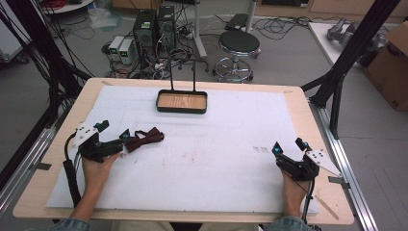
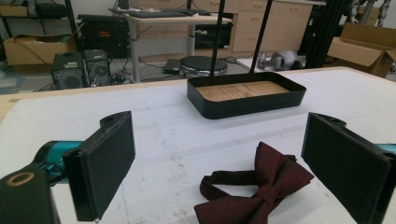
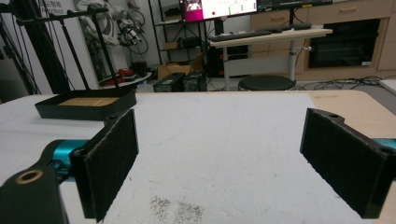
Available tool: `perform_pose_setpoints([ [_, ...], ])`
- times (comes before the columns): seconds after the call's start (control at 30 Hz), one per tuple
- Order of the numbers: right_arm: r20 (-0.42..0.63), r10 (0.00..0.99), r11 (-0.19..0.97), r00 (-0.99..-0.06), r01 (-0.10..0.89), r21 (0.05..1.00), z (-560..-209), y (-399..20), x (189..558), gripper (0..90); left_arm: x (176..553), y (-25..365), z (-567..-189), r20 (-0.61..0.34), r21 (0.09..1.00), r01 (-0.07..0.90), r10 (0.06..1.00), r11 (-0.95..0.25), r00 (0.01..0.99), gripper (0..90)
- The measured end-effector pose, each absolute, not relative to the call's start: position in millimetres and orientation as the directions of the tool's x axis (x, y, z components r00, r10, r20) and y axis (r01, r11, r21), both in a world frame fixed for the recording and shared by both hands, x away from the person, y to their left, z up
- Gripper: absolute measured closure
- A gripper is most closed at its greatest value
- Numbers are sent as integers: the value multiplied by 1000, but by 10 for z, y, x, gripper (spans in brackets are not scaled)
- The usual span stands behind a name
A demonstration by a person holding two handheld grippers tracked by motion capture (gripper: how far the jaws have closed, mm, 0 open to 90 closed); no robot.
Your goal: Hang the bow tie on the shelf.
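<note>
Landmark: black tray with a wooden floor and two upright black rods, standing at the far middle of the white sheet that covers the table; all places below are given relative to this tray.

Bow tie: a dark red bow tie lies flat on the sheet, nearer the person than the tray and to its left, well apart from it. In the left gripper view the bow tie shows its knot, both wings and a looped strap trailing to one side.

Left gripper: the left gripper sits nearer than the tray and farther to its left than the bow tie, held by the person's left hand. Its tips reach the bow tie's left end.

Left jaws: spread wide, as the left gripper view shows; the bow tie lies on the sheet between the two black pads, nearer the right-hand pad, and neither pad presses on it. Nothing is held.

Right gripper: the right gripper rests near the front right of the sheet, well apart from the tray and on the opposite side from the bow tie, held by the person's right hand.

Right jaws: spread wide in the right gripper view, with only bare sheet and a patch of dark specks between the pads. Nothing is held.

Tray from the right gripper: the tray appears far off to the upper left.
</note>
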State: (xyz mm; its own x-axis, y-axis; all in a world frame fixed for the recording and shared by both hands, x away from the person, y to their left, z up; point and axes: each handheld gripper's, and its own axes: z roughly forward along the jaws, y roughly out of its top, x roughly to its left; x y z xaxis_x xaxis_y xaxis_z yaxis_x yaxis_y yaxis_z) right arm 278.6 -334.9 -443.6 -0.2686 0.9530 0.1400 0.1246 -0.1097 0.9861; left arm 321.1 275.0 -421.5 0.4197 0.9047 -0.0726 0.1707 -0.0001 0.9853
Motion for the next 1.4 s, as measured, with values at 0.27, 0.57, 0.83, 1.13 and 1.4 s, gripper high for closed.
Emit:
perform_pose_setpoints([
  [0.27, 140, 952, -108, -273, 130, 986, -4435, -3342, 2789, 106, 3203, 2739, -4205, -63, 987, 161, 905, -6, 420, 101],
  [0.57, 133, 953, -100, -272, 133, 986, -4436, -3338, 2790, 106, 3194, 2748, -4193, -62, 988, 152, 904, -3, 422, 102],
  [0.83, 132, 953, -99, -274, 132, 986, -4437, -3338, 2792, 106, 3200, 2717, -4199, -51, 989, 148, 890, -19, 454, 141],
  [1.13, 134, 952, -100, -275, 136, 986, -4437, -3338, 2791, 106, 3233, 2692, -4217, -61, 983, 180, 867, -34, 495, 205],
  [1.4, 138, 951, -102, -276, 142, 985, -4437, -3332, 2790, 106, 3304, 2570, -4280, 14, 970, 196, 837, -144, 547, 334],
])
